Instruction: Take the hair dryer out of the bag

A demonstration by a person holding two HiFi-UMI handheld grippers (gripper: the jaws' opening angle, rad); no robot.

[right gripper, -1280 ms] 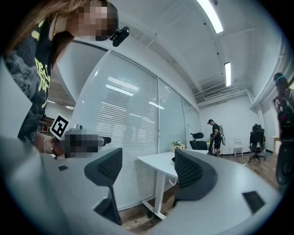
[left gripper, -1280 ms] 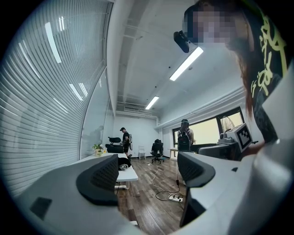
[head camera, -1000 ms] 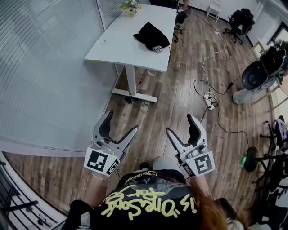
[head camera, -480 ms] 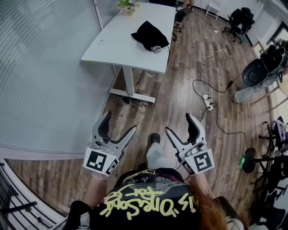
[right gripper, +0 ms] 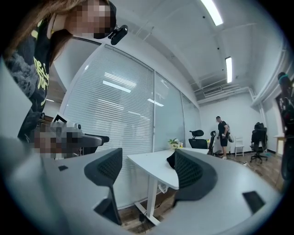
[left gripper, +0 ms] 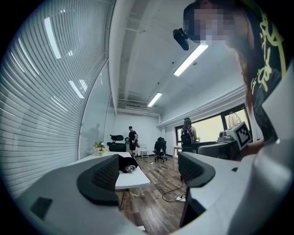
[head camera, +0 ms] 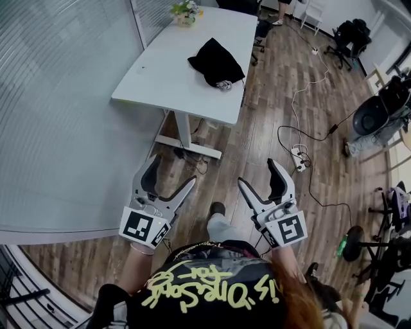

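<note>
A black bag (head camera: 216, 62) lies on the far half of a white table (head camera: 173, 71), with a small silvery part (head camera: 223, 84) showing at its near edge. The hair dryer itself cannot be made out. Both grippers are held low over the wood floor, well short of the table. My left gripper (head camera: 173, 172) is open and empty, and so is my right gripper (head camera: 259, 173). The left gripper view shows the bag (left gripper: 124, 162) between the open jaws, far off. In the right gripper view one jaw half hides the bag (right gripper: 171, 159).
A glass wall with blinds (head camera: 58, 96) runs along the left. A potted plant (head camera: 185, 11) stands at the table's far end. A power strip with cables (head camera: 297, 153) lies on the floor to the right. Office chairs (head camera: 350, 32) and people (left gripper: 132, 140) are at the back.
The table and bag have drawn slightly nearer in the head view as the person steps forward. Both grippers stay open and hold their pose.
</note>
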